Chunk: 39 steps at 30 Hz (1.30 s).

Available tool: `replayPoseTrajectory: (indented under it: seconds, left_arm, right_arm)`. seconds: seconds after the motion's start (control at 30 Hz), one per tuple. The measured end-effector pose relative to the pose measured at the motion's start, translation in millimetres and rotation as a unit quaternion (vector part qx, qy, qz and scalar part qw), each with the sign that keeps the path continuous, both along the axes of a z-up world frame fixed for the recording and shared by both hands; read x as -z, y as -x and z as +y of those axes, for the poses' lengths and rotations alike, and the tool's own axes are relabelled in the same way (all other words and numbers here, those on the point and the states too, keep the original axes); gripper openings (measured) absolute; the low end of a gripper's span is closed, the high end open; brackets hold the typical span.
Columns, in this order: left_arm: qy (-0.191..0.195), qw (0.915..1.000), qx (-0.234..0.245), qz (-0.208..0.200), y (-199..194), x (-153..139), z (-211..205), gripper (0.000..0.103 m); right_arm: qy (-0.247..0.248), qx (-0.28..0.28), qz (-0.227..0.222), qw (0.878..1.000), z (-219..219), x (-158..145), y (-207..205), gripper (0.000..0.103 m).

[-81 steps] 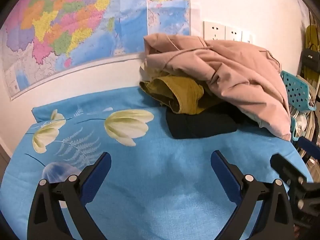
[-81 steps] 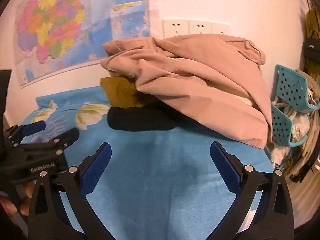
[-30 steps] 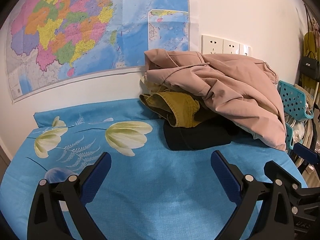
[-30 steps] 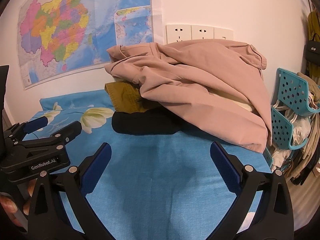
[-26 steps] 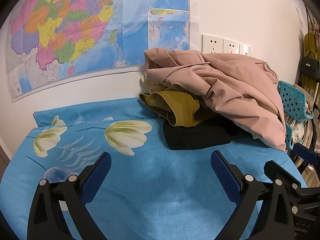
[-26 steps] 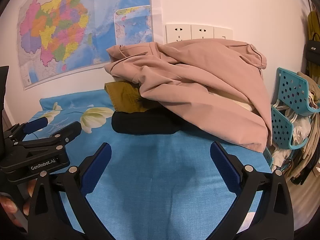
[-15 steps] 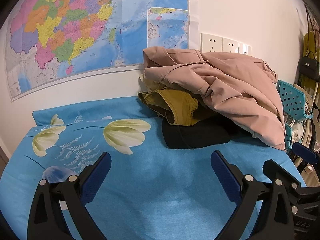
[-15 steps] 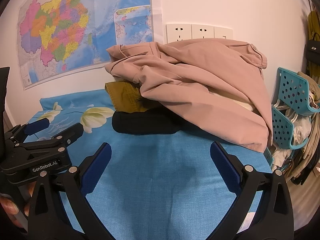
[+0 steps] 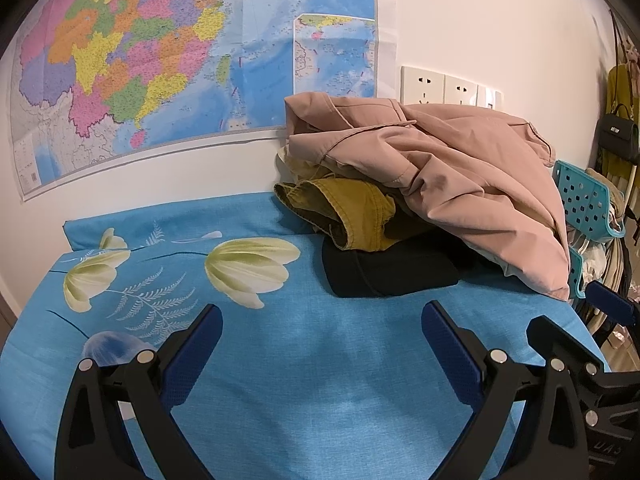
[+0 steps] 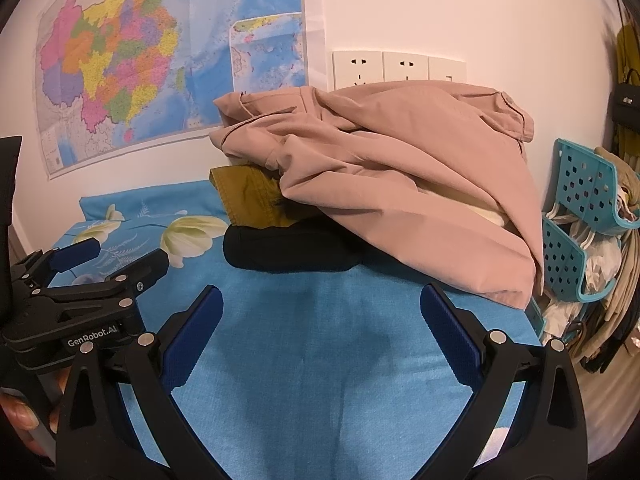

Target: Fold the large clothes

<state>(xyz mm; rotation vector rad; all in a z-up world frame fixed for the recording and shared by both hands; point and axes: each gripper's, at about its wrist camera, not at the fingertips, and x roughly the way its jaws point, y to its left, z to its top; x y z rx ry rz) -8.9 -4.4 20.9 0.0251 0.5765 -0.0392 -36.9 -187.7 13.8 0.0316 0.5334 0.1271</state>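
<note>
A heap of clothes lies at the back of the table against the wall: a large pink jacket (image 9: pixel 452 168) (image 10: pixel 400 176) on top, a mustard-yellow garment (image 9: pixel 348 212) (image 10: pixel 248 196) under it, and a black garment (image 9: pixel 392 270) (image 10: pixel 292 250) at the bottom front. My left gripper (image 9: pixel 322 340) is open and empty, low over the blue cloth in front of the heap. My right gripper (image 10: pixel 320 320) is open and empty, also short of the heap. The left gripper shows at the left of the right wrist view (image 10: pixel 116 260).
The table is covered by a blue cloth with pale flowers (image 9: pixel 248 268). A map (image 9: pixel 160 60) and wall sockets (image 10: pixel 400 68) are on the wall behind. A teal perforated basket rack (image 10: pixel 580 216) with clothes stands beyond the table's right edge.
Both grippers have lifted and drawn back slightly from the heap; the view shows more wall. Both stayed open and empty. The clothes have not moved.
</note>
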Motion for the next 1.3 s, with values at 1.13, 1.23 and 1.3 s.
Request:
replayPoseTrajectory:
  seconds: [1.13,1.23,1.3]
  left_arm:
    - [0.029,0.999,0.024,0.023,-51,5,-5,0.096]
    - [0.027,0.999,0.025,0.025,-52,5,-6,0.096]
    - [0.027,0.999,0.024,0.026,-55,5,-6,0.096]
  right_arm:
    - [0.028,-0.002,-0.004,1.0,-2,-13,-38,0.098]
    - [0.027,-0.001,-0.002,1.0,-3,-12,-40,0.098]
    - [0.032,0.0,-0.003,0.999,-3,-12,-41,0.098]
